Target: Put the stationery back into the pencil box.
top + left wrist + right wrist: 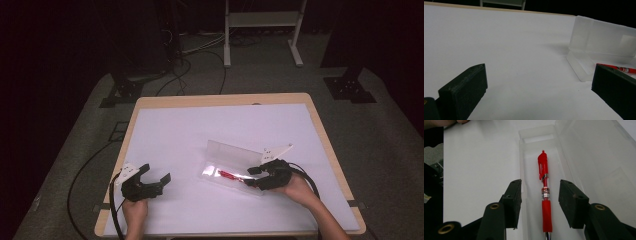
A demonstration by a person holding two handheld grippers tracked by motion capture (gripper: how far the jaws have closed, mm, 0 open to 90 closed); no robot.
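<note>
High view: fixed overhead on the person's side, looking forward and down across the whole tabletop [165, 130] to the floor beyond. Left gripper view: low, near the surface, looking between its own jaws across the white sheet toward the clear plastic case [599, 42], seen from one end. Right gripper view: close above the same clear plastic case [584, 157], looking down along the red pen [544, 192]. All three views share the case and pen.
</note>
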